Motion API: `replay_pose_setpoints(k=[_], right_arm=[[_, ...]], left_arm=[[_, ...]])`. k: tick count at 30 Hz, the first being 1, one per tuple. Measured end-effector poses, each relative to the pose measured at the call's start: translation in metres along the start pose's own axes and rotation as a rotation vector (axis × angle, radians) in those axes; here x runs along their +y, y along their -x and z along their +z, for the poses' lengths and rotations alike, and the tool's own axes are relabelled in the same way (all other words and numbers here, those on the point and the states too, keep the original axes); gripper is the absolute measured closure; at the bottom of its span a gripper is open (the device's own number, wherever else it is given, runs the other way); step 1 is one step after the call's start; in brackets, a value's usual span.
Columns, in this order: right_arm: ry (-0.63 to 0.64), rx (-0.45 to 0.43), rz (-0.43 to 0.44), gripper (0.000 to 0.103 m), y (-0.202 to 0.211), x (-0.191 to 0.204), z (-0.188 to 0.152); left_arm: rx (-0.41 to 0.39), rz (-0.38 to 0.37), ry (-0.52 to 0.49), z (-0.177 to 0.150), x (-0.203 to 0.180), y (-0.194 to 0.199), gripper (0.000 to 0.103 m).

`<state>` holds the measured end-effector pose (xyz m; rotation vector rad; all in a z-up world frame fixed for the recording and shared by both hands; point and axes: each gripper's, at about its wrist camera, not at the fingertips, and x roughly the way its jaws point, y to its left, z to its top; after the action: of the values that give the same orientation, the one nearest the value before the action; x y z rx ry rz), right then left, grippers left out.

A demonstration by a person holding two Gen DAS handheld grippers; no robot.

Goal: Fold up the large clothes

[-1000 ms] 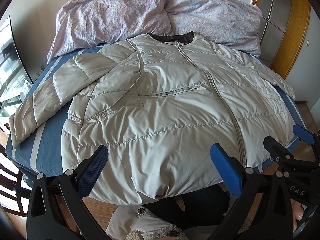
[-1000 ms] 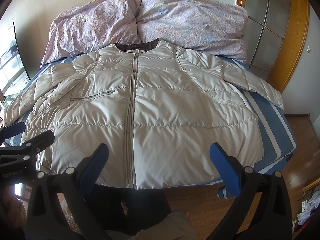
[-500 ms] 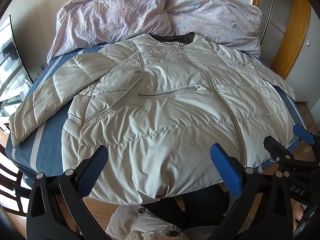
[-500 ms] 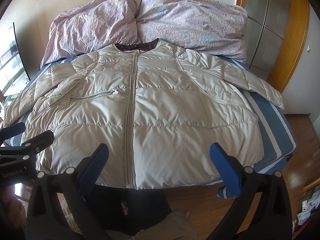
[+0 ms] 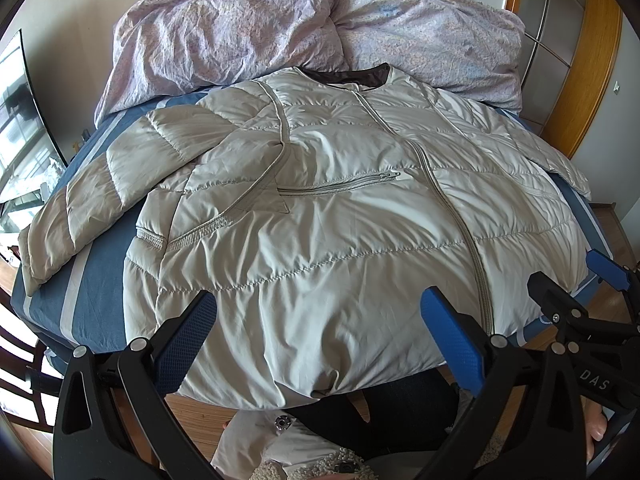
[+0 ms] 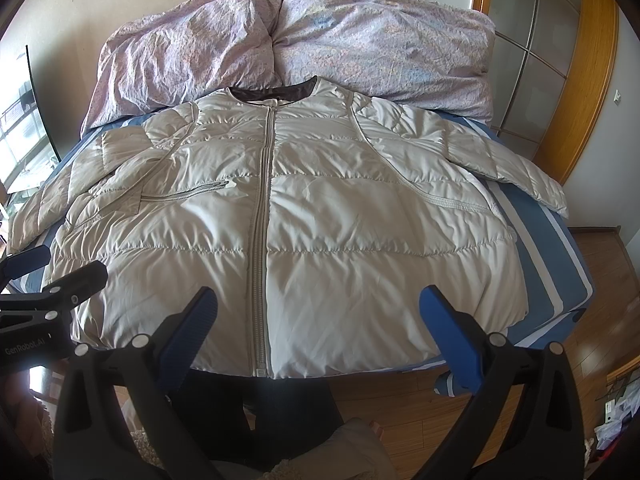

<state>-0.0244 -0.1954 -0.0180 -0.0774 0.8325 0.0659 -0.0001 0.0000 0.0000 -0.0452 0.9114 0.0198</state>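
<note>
A pale grey quilted jacket (image 5: 340,220) (image 6: 288,216) lies face up and zipped on the bed, collar toward the pillows, both sleeves spread out to the sides. Its hem hangs slightly over the near bed edge. My left gripper (image 5: 320,336) hovers open above the hem, left of the zip, holding nothing. My right gripper (image 6: 320,332) is open too, over the hem right of the zip, and it also shows at the right edge of the left wrist view (image 5: 576,280). In the right wrist view the left gripper (image 6: 48,272) appears at the left edge.
The bed has a blue sheet with pale stripes (image 5: 88,304) (image 6: 532,232). A crumpled lilac duvet (image 5: 312,24) (image 6: 304,36) is heaped at the head. A person's dark trousers (image 6: 280,408) stand at the foot. Wooden floor (image 6: 600,280) and a wood-framed sliding door (image 6: 552,52) are at right.
</note>
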Motion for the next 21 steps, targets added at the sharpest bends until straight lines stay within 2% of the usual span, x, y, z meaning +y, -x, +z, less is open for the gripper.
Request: replay_pose_setpoints(k=[14,21], right_arm=[[-0.012,0.009,0.008,0.002,-0.003,-0.004,0.002],[-0.112,-0.009,0.051,0.002,-0.014,-0.027,0.011]], left_arm=[[0.009,0.005,0.006,0.003,0.002,0.002,0.001],[0.006,0.021,0.005,0.01,0.002,-0.01,0.001]])
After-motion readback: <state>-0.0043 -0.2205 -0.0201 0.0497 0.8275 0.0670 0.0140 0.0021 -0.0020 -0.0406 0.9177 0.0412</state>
